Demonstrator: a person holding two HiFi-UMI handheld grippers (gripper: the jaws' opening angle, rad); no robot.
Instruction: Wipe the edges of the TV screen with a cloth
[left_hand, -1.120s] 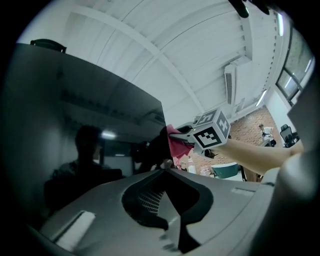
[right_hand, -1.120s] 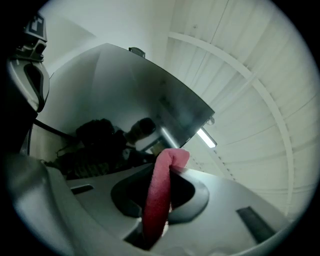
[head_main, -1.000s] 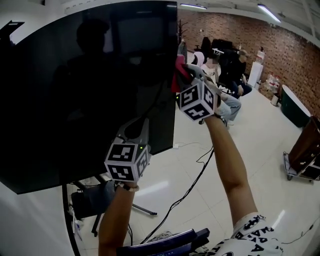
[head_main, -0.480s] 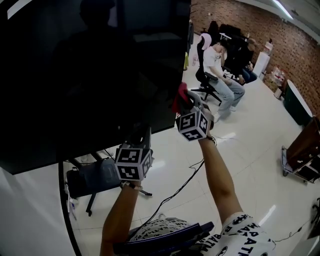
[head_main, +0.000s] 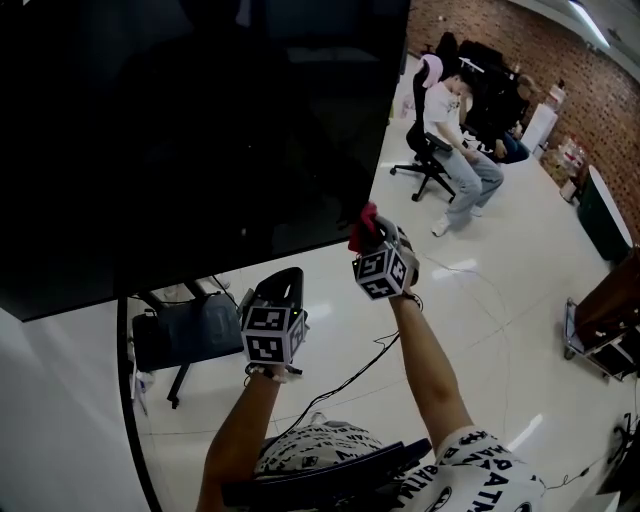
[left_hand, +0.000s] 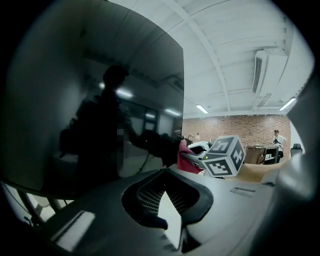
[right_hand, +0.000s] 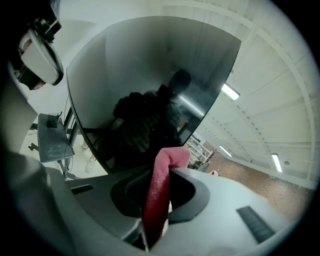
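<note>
The big black TV screen (head_main: 200, 130) fills the upper left of the head view and also shows in both gripper views (left_hand: 100, 100) (right_hand: 150, 75). My right gripper (head_main: 372, 228) is shut on a red cloth (head_main: 364, 222) and holds it at the screen's lower right corner. In the right gripper view the cloth (right_hand: 159, 195) hangs folded between the jaws. My left gripper (head_main: 287, 283) hovers just below the screen's bottom edge, apart from it, jaws shut on nothing (left_hand: 166, 173). From the left gripper view I see the right gripper's cube (left_hand: 223, 157) and the cloth (left_hand: 186, 161).
The TV stand's legs and a dark box (head_main: 180, 345) sit under the screen. Cables (head_main: 345, 385) trail over the white floor. People sit on office chairs (head_main: 450, 130) at the back right by a brick wall. A cart (head_main: 600, 335) stands at the far right.
My right gripper has slid the cloth down the TV's right edge to the lower corner. My left gripper has dropped from in front of the screen to below its bottom edge.
</note>
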